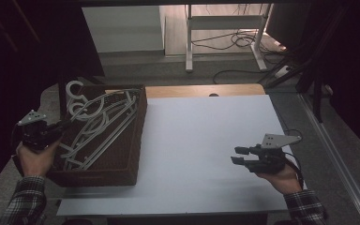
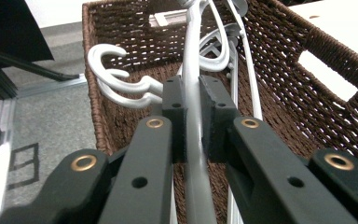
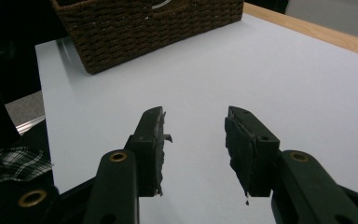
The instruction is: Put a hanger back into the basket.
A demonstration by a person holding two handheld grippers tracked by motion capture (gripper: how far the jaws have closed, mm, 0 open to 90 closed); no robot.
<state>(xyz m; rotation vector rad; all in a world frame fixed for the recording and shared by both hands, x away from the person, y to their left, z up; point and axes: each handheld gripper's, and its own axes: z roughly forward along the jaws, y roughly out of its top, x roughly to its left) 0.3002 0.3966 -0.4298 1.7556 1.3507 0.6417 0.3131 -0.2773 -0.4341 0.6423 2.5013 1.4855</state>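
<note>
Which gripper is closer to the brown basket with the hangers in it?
The left. The left gripper is at the wicker basket, its fingers shut on a white hanger lying in it. The right gripper hovers open over the white table, well off to the basket's side.

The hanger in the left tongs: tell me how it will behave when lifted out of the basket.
The hanger looks like thin rigid plastic, so probably light and stiff. Its hook lies among other hangers, so it may snag and drag them. Clamped on a narrow smooth bar by the left tongs, it could pivot or slip.
</note>
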